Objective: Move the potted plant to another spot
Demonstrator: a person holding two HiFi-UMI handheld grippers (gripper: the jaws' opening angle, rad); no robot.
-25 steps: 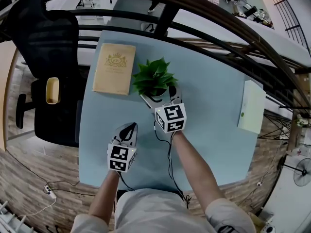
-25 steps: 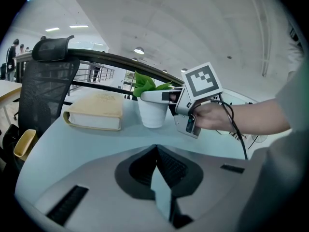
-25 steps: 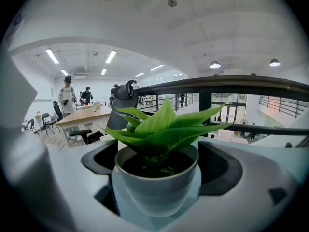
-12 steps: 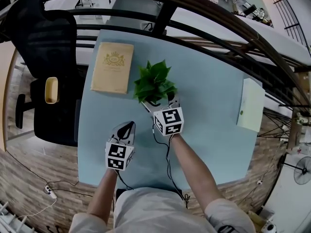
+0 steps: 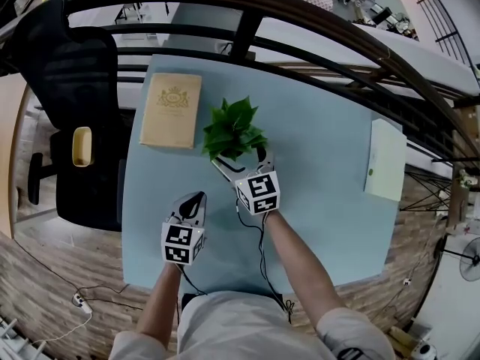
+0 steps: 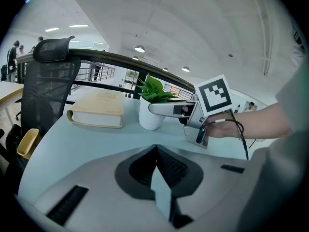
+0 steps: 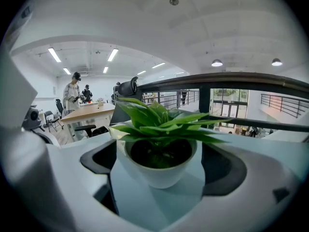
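Right gripper (image 7: 160, 164): pinching the potted plant (image 7: 161, 146) by its pot, at 3 and 9 o'clock.
Left gripper (image 6: 156, 151): pressed together, empty.
Handling: probably light, rigid, smooth; leaves delicate.

Leafy potted plant (image 5: 232, 130) — white pot, upright

we see a tan book (image 5: 171, 111) lying flat on the pale blue bench (image 5: 322, 208), a white box (image 5: 385, 160) at its right edge, a black chair (image 5: 67, 73) by its left.
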